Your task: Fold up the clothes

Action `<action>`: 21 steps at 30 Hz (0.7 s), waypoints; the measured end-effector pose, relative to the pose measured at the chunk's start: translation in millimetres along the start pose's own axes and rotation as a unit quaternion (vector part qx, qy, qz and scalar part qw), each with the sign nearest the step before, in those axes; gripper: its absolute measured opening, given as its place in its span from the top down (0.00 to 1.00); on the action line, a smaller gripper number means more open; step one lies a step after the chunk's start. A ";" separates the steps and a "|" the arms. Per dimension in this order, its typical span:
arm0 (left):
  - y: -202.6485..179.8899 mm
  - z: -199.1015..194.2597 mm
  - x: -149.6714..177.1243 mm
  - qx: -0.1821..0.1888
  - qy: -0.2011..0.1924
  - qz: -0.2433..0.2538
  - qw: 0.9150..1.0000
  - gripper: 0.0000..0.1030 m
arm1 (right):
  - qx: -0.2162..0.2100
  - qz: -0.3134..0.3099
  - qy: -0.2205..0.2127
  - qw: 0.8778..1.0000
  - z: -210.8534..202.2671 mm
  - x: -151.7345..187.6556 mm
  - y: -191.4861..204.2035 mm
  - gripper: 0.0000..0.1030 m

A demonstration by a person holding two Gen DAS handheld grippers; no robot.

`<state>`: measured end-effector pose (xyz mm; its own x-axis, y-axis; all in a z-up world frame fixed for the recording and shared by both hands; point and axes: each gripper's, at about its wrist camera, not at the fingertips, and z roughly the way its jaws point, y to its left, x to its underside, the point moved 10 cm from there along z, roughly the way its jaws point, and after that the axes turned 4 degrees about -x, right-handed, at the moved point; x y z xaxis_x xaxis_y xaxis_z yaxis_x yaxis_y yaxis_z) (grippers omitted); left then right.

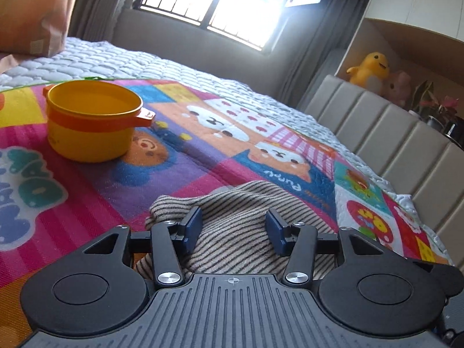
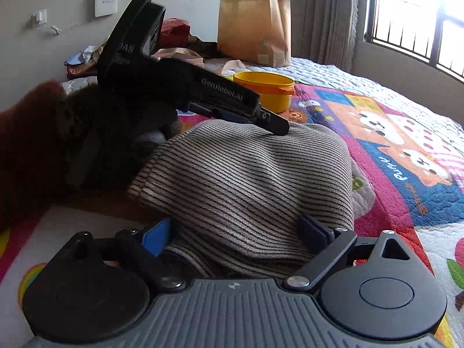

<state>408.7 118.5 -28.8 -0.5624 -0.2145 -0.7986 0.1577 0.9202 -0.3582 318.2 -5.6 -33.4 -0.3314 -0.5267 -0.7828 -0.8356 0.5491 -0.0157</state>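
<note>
Bed mat (image 1: 87,191): striped garment (image 2: 246,174); left gripper (image 1: 234,232), right gripper (image 2: 235,235) both spread apart over it.

The folded garment (image 2: 246,179) is beige-grey with thin dark horizontal stripes. It lies on a play mat (image 1: 220,150) printed in bright blocks of pink, purple, orange, yellow and blue, with cartoon animals and lettering. On the mat to the far left stands a yellow pot (image 1: 90,124) with an orange band and orange handles. The quilt (image 1: 150,63) beyond the mat is pale blue-white, stitched in a scalloped pattern. The left gripper (image 1: 233,227) and right gripper (image 2: 236,236) are black with blue pads. Far off stands a brown paper bag (image 2: 255,29); a yellow plush toy (image 1: 368,68) sits far right, beside a pink one.
</note>
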 end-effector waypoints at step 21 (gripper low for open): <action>-7.5 -0.7 2.0 -0.022 -0.034 0.034 0.999 0.46 | 0.043 -0.024 -0.035 0.998 11.6 8.9 8.0 0.00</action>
<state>405.8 111.4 -27.4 -0.4943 -0.1716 -0.8522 0.1563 0.9468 -0.2813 313.6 1.6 -47.7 -0.2578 -0.5094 -0.8210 -0.8087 0.5788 -0.1052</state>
